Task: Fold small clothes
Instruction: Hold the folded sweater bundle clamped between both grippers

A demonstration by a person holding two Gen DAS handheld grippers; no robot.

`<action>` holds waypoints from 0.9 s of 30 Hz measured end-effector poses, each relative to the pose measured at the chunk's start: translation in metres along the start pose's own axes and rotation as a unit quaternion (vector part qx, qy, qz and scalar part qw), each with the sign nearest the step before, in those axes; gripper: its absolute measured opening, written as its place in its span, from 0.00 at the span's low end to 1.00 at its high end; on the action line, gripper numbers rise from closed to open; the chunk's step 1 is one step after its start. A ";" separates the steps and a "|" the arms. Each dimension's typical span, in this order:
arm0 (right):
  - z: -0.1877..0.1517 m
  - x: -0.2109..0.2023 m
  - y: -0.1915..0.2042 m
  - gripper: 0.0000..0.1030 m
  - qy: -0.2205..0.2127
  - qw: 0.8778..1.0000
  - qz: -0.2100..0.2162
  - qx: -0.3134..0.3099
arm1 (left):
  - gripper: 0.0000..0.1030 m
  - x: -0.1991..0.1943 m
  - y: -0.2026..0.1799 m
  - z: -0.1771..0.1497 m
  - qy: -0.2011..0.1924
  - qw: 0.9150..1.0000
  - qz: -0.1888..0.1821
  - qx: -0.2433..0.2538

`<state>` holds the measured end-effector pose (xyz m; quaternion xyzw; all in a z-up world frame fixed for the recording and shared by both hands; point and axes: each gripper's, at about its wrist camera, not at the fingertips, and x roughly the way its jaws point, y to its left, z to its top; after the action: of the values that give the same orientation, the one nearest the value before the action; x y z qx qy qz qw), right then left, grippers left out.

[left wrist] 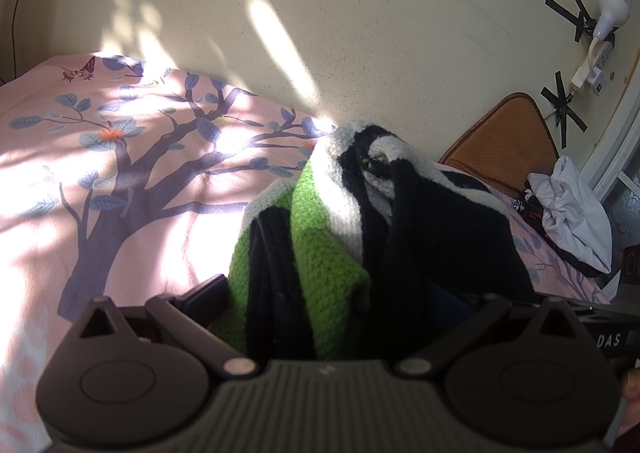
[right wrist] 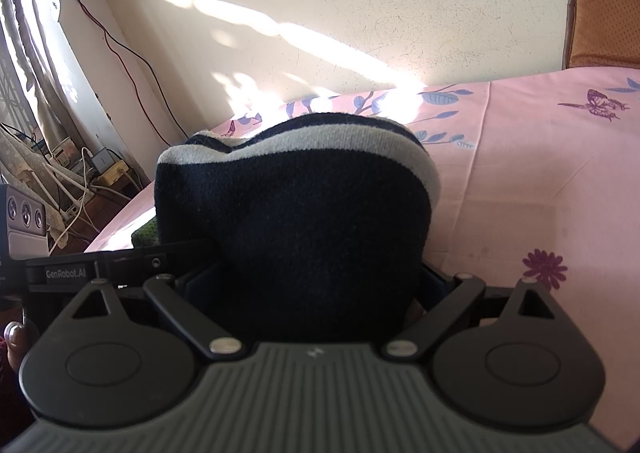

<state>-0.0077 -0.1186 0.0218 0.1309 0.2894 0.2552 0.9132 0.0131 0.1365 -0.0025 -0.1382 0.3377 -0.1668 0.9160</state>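
A small knitted garment in dark navy, white and bright green (left wrist: 332, 237) hangs bunched over the pink bed sheet (left wrist: 120, 181). My left gripper (left wrist: 328, 293) is shut on its lower edge; the cloth hides the fingertips. In the right wrist view the same garment (right wrist: 296, 221) shows as a navy panel with a white band on top. My right gripper (right wrist: 316, 281) is shut on it, the fingers covered by cloth. The garment is held up between both grippers above the sheet (right wrist: 520, 173).
A crumpled white cloth (left wrist: 572, 213) lies at the bed's right end beside an orange-brown headboard (left wrist: 504, 133). The cream wall (left wrist: 360, 53) runs behind the bed. A power strip and bulb (left wrist: 600, 37) hang on it. Cables and boxes (right wrist: 80, 181) sit on the floor at left.
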 end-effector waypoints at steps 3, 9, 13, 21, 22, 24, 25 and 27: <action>0.000 0.000 0.000 0.95 0.000 1.000 0.001 0.000 | 1.00 0.000 0.000 0.000 -0.001 1.000 0.000 0.000; 0.000 0.000 0.001 0.95 0.000 1.000 0.002 0.000 | 1.00 -0.002 -0.001 -0.002 -0.010 1.000 0.000 -0.008; -0.001 -0.001 0.000 0.95 0.000 1.000 0.002 0.002 | 1.00 -0.002 0.000 -0.002 -0.013 1.000 -0.001 -0.011; -0.001 -0.001 0.000 0.96 0.000 1.000 0.003 0.002 | 1.00 -0.001 0.000 -0.002 -0.013 1.000 0.000 -0.010; -0.001 -0.001 0.000 0.96 0.000 1.000 0.003 0.002 | 1.00 -0.001 0.000 -0.002 -0.012 1.000 0.000 -0.010; -0.001 -0.001 0.000 0.96 0.000 1.000 0.003 0.002 | 1.00 -0.001 0.000 -0.002 -0.012 1.000 0.001 -0.009; -0.001 -0.001 0.000 0.96 -0.001 1.000 0.003 0.002 | 1.00 -0.001 0.000 -0.002 -0.012 1.000 0.001 -0.008; 0.000 -0.001 0.000 0.96 -0.001 1.000 0.004 0.003 | 1.00 -0.001 0.000 -0.002 -0.012 1.000 0.001 -0.008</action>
<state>-0.0083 -0.1190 0.0217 0.1350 0.2891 0.2583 0.9119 0.0108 0.1362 -0.0033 -0.1472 0.3282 -0.1613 0.9190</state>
